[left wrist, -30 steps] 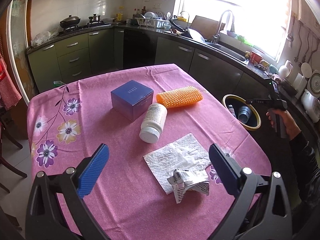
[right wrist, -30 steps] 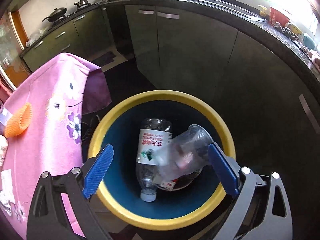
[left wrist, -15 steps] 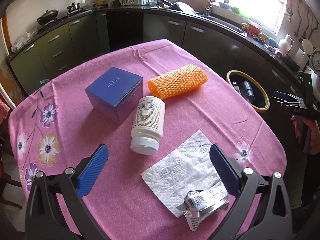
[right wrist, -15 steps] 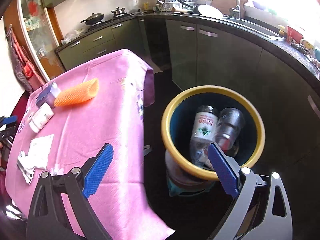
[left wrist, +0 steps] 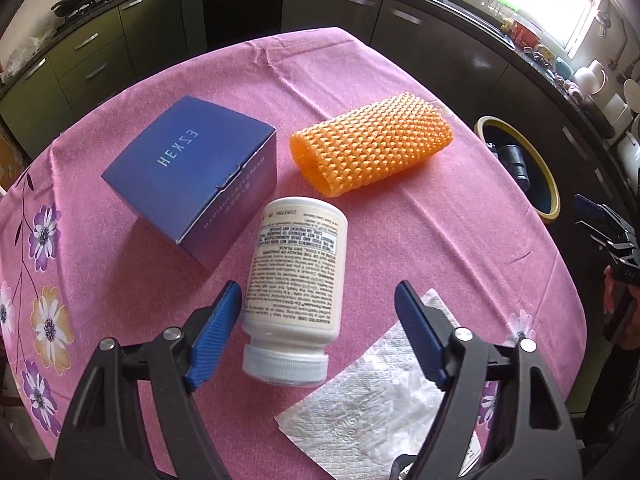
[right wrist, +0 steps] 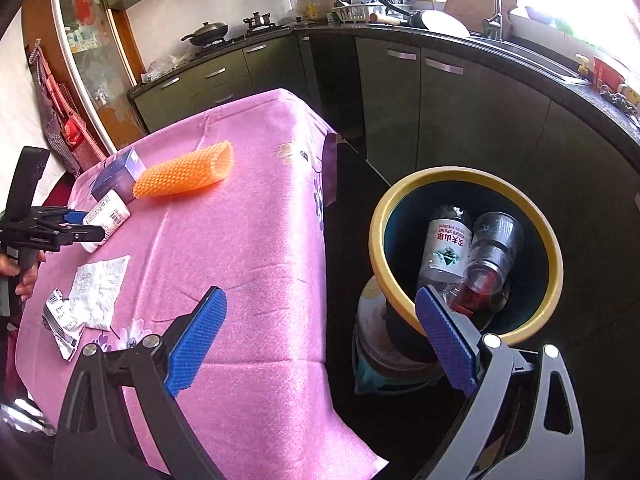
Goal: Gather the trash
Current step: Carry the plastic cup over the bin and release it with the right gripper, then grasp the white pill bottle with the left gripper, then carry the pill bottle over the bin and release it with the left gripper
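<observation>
Table w/ pink floral cloth (left wrist: 400, 92) — blue box (left wrist: 192, 176) far left, orange mesh sleeve (left wrist: 372, 148) far right, white bottle (left wrist: 296, 292) + paper napkin (left wrist: 384, 404) near.

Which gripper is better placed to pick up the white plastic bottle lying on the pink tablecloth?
Left. The left gripper is open with its fingers on either side of the white plastic bottle. The right gripper is open too, but away by the yellow-rimmed bin.

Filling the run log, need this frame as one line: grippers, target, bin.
left gripper: open, straddling white bottle lying on table | right gripper: open, empty | bin: water bottle, clear cup
</observation>
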A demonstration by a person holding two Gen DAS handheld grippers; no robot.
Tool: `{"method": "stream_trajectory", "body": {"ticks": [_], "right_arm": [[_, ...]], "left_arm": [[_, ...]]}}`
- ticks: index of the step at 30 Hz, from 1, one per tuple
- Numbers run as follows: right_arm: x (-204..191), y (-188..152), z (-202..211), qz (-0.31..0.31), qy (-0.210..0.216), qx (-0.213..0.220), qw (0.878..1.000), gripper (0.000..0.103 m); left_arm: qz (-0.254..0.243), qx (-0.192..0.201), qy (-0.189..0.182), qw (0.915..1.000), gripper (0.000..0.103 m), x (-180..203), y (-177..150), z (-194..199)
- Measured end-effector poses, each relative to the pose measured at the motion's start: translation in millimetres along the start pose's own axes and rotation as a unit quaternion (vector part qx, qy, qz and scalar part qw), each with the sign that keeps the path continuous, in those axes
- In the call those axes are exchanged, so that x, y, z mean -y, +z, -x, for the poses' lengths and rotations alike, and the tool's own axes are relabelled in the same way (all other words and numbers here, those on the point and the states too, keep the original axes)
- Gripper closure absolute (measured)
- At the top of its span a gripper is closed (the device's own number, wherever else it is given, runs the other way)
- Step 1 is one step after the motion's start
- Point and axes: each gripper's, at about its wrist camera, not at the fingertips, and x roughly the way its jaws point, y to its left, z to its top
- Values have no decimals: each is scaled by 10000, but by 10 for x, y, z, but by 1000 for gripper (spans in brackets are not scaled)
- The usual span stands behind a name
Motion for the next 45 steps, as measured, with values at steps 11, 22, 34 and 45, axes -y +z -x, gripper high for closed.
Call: {"method": "stream_trajectory", "body": {"ticks": [11,22,34,45], "right_arm": [[-74,-97,-64,-45,50,-107,9999,9],[-33,-143,-29,-158,94,-94,9998,9],[28,-167,15,-263,103,-37,9996,9],[197,-274,81,-464,64,3,9989,9]], "left_arm": [[-40,-181,189,9996,45,21,88,-176],[-154,-183,327,9992,58,39,62,-154],[-274,22,348,9990,58,106,-26,114],[-922,396,186,9948,58,675,35,563]]}}
